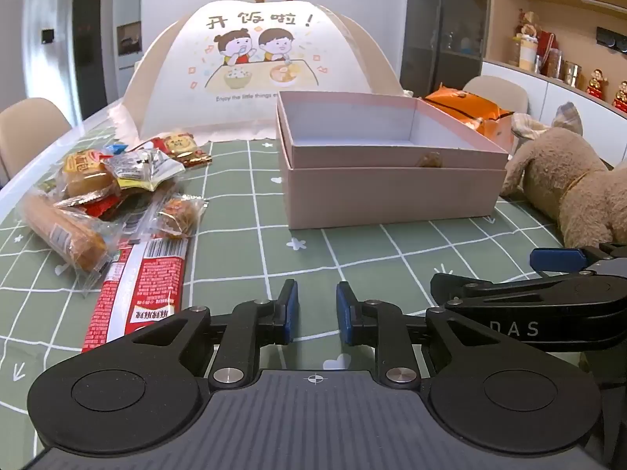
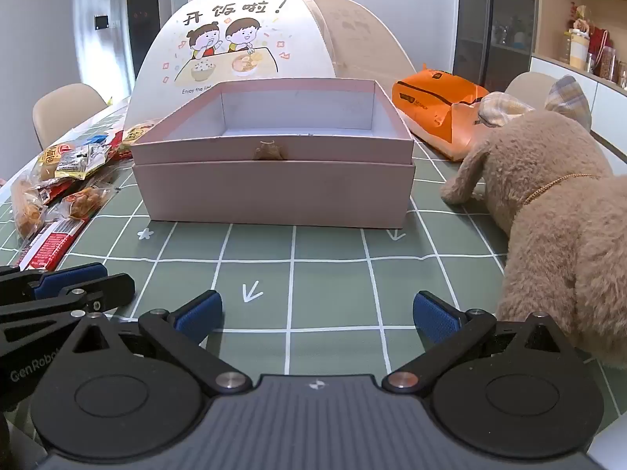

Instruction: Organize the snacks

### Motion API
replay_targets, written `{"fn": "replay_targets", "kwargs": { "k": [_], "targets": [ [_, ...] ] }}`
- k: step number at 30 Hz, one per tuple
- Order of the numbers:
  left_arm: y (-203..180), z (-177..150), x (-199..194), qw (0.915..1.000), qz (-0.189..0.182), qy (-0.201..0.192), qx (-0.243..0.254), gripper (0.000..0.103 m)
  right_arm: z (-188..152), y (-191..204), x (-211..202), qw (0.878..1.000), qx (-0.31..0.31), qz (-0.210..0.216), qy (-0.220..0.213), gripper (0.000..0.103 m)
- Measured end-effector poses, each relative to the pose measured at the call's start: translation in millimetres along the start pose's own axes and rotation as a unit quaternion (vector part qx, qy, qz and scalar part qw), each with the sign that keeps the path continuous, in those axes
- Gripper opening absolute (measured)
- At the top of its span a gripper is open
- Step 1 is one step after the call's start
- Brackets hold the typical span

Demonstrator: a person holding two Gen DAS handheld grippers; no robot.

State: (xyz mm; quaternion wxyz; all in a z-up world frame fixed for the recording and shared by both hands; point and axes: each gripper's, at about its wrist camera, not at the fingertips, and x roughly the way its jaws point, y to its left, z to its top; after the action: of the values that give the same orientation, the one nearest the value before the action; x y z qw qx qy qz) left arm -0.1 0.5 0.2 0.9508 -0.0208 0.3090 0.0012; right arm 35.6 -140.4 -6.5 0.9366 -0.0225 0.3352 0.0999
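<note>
A pile of wrapped snacks [image 1: 113,196] lies on the green checked tablecloth at the left; it also shows in the right wrist view [image 2: 58,188]. A long red packet [image 1: 137,293] lies at its near edge. An open pink box [image 1: 392,188] stands mid-table, its inside looking empty; in the right wrist view the box [image 2: 274,192] is straight ahead. My left gripper [image 1: 316,309] is low over the cloth, narrowly open and empty. My right gripper [image 2: 316,313] is wide open and empty, near the table's front.
A domed food cover [image 1: 258,74] with a cartoon print stands behind the box. An orange bag [image 2: 439,109] lies at the back right. A brown plush dog [image 2: 556,211] lies along the right side, close to my right gripper. Chairs surround the table.
</note>
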Motion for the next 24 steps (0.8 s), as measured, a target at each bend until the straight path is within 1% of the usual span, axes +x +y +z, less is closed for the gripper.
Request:
{"fn": "replay_targets", "kwargs": {
  "k": [24],
  "targets": [
    [-0.1,0.0,0.1,1.0,0.002,0.001,0.002,0.025,-0.2,0.1,0.4,1.0,-0.001,-0.001,0.002,0.103]
  ]
}}
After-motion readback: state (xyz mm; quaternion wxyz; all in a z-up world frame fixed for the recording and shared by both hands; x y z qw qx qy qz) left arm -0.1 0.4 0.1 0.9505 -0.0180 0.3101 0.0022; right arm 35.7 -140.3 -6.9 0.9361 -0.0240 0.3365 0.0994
